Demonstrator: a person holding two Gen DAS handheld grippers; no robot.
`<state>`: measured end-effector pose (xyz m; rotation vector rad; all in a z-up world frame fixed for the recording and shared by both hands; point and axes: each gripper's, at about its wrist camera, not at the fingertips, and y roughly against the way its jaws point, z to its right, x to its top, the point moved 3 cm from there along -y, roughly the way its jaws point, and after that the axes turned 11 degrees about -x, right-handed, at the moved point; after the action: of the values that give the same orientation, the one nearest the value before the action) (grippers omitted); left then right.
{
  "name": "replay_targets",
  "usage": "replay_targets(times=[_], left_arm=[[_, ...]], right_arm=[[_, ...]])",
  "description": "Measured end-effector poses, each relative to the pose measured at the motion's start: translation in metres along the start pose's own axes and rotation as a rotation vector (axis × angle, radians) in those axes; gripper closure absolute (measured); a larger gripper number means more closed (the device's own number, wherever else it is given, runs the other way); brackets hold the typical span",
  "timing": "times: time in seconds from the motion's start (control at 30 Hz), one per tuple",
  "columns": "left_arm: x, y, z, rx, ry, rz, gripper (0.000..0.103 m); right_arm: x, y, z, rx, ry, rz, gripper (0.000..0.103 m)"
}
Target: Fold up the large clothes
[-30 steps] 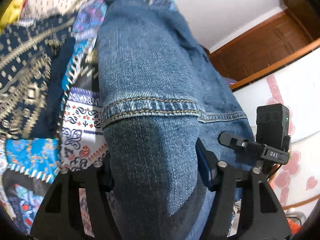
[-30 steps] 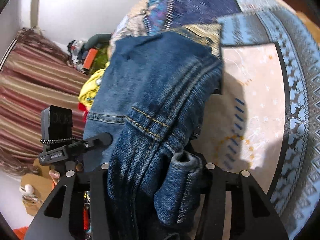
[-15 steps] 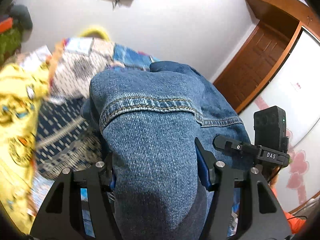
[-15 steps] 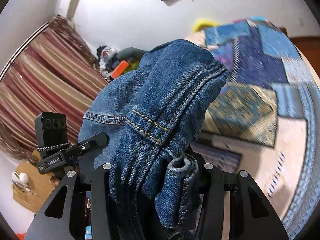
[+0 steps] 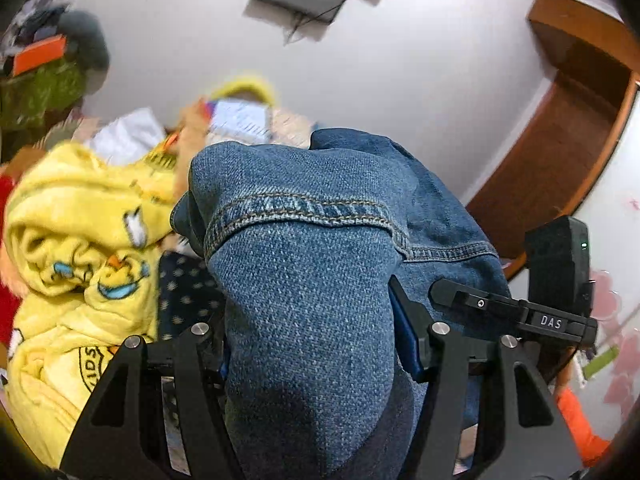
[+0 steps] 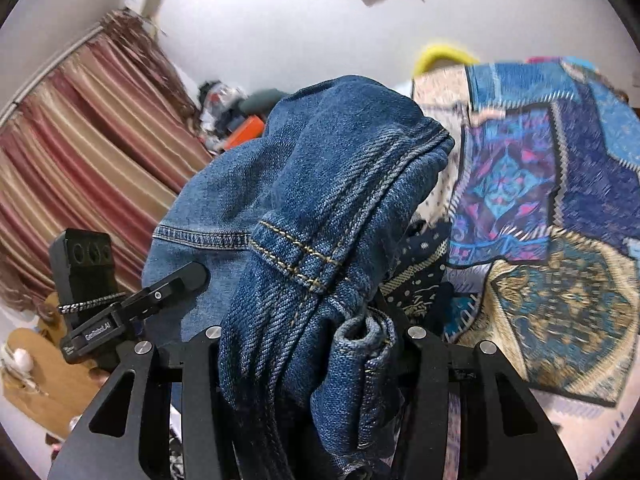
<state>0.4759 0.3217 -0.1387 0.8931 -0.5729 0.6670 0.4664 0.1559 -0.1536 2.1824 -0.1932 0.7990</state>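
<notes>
Both grippers are clamped on the same blue jeans (image 5: 312, 304): the left gripper (image 5: 308, 332) has a thick fold of denim pinched between its pads, and the right gripper (image 6: 312, 344) is squeezing a bunched waistband or hem section with the stitched seams showing. The denim is up off the bed, draped over the fingers and filling the middle of both views. Room-wise, there's open white wall (image 5: 400, 60) ahead, a wooden door frame (image 5: 560, 140) off to the right in the left view, and a striped curtain (image 6: 88, 152) on the left in the right view. The patchwork bedspread (image 6: 560, 220) has bare space to the right, while a yellow cartoon-print blanket (image 5: 80, 260) is heaped on the left side. The fingertips are buried in fabric (so you can't see the pad contact itself), and the far clutter (image 5: 40, 60) is too blurry to identify. Readable writing: "DAS" on the black mount (image 5: 552, 322), and a partly legible label on the other mount (image 6: 100, 330).
</notes>
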Motion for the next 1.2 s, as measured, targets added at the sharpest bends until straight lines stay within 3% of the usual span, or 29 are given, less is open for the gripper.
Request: replay_targets(times=[0.2,0.23,0.3,0.4,0.57,0.7,0.87,1.0,1.1,1.2], left_arm=[[-0.052,-0.078,-0.087,0.124,0.143,-0.190,0.039],[-0.061,-0.083,-0.095,0.148,0.139,-0.184,0.035],[-0.066,-0.078,-0.098,0.123,0.133,-0.136,0.034],[-0.070,-0.071,-0.101,0.121,0.150,-0.141,0.030],[-0.087,-0.046,-0.081,0.194,0.080,-0.177,0.027],[-0.106,-0.027,-0.070,0.254,0.071,-0.200,0.017],[-0.134,-0.002,-0.063,0.279,0.111,-0.204,0.017],[-0.142,0.014,-0.048,0.343,0.107,-0.210,0.017],[-0.138,0.030,-0.025,0.374,0.062,-0.190,0.018],[-0.130,0.058,0.012,0.375,0.005,-0.122,0.018]], right_arm=[[-0.044,-0.101,0.042,-0.177,-0.070,-0.178,0.060],[-0.050,-0.104,0.044,-0.187,-0.056,-0.171,0.060],[-0.056,-0.101,0.045,-0.201,-0.028,-0.144,0.055],[-0.058,-0.094,0.047,-0.189,-0.009,-0.170,0.053],[-0.073,-0.071,0.039,-0.270,0.077,-0.162,0.043],[-0.082,-0.063,0.048,-0.328,0.101,-0.168,0.034],[-0.104,-0.040,0.053,-0.339,0.085,-0.191,0.031],[-0.116,-0.024,0.047,-0.376,0.092,-0.201,0.031],[-0.114,0.000,0.035,-0.370,0.088,-0.160,0.031],[-0.108,0.036,0.015,-0.355,0.112,-0.080,0.031]])
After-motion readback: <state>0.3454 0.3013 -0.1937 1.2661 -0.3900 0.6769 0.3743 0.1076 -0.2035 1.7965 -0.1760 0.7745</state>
